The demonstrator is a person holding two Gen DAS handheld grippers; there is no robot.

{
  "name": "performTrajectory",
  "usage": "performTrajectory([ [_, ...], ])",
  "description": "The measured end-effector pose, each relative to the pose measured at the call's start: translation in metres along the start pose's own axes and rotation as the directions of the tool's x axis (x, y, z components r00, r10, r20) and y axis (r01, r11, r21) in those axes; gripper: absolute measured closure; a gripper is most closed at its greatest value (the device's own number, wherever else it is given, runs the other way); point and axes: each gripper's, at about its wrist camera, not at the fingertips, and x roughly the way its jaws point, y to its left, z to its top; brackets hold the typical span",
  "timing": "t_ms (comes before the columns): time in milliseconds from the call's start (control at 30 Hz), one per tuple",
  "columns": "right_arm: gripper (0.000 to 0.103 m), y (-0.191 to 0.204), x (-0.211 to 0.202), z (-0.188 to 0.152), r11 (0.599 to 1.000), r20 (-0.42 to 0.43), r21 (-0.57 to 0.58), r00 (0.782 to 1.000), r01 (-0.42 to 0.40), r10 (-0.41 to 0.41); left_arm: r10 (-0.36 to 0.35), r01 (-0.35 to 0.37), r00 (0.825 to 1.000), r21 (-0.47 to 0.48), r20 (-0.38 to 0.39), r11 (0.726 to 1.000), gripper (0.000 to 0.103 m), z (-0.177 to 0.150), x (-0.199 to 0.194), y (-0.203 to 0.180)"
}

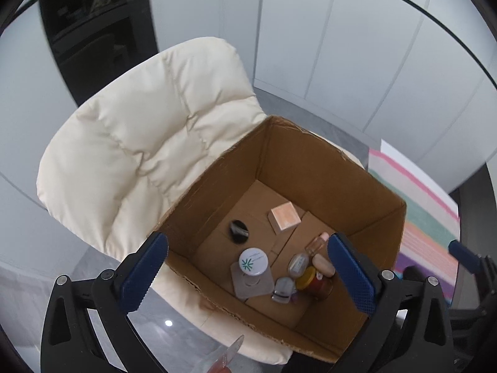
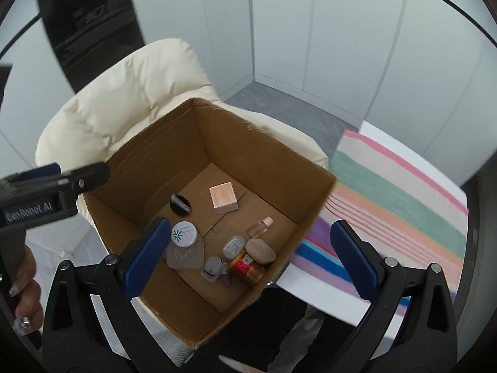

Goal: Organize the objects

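Both grippers hang above an open cardboard box that sits on a cream padded chair. The left gripper has its jaws spread wide with nothing between the blue pads; the box floor shows through the gap. The right gripper is likewise spread wide and holds nothing, its left pad over the box and its right pad over a striped cloth that lies just beside the box. In the right wrist view the left gripper enters from the left edge, held in a hand with decorated nails. All the small things lie on the box floor. A pink cube sits toward the far side, with a black oval lid apart from it to the left. Nearer the camera stands a clear bottle with a white cap bearing a green mark. To its right a cluster lies close together: a small clear vial with a pink cap, a flat oval case, a beige pebble-shaped piece, a red jar with a gold lid, and a grey clip-like item; which of these touch is hard to tell. Pale wall panels rise behind the chair.
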Motion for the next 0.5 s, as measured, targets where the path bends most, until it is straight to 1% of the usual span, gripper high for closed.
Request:
performTrajectory([
  [67, 0.000, -0.010, -0.009, -0.002, 0.999, -0.021, 0.052, 1.000, 0.013, -0.012, -0.024, 0.025, 1.000, 0.071, -0.018, 0.997, 0.000, -0.002, -0.010, -0.015],
  [100, 0.000, -0.017, -0.016, -0.005, 0.996, -0.039, 0.090, 0.999, 0.022, -0.019, -0.048, 0.051, 0.998, 0.125, -0.027, 0.991, 0.000, -0.003, -0.020, -0.026],
  [133, 0.000, -0.023, -0.024, -0.008, 0.992, -0.045, 0.125, 0.999, 0.021, -0.015, -0.053, 0.056, 0.998, 0.157, -0.026, 0.986, 0.000, -0.004, -0.029, -0.035],
  [200, 0.000, -0.037, -0.052, -0.016, 0.981, -0.018, 0.195, 1.000, -0.002, 0.006, -0.014, 0.022, 0.999, 0.217, -0.037, 0.976, 0.000, -0.005, -0.051, -0.054],
  [233, 0.000, -0.042, -0.065, -0.019, 0.976, -0.006, 0.216, 1.000, 0.004, -0.002, 0.005, 0.007, 0.999, 0.251, -0.048, 0.968, 0.000, -0.006, -0.064, -0.064],
  [300, 0.000, -0.051, -0.096, -0.028, 0.962, 0.004, 0.268, 0.999, 0.045, -0.048, -0.003, 0.014, 0.999, 0.292, -0.038, 0.956, 0.000, -0.011, -0.090, -0.078],
  [400, 0.000, -0.062, -0.138, -0.042, 0.933, -0.002, 0.351, 0.996, 0.079, -0.084, -0.050, 0.054, 0.999, 0.329, -0.022, 0.943, 0.000, -0.021, -0.128, -0.093],
  [500, 0.000, -0.069, -0.165, -0.054, 0.902, -0.051, 0.412, 0.991, 0.132, -0.122, -0.039, 0.047, 0.999, 0.362, -0.029, 0.931, 0.000, -0.031, -0.155, -0.101],
])
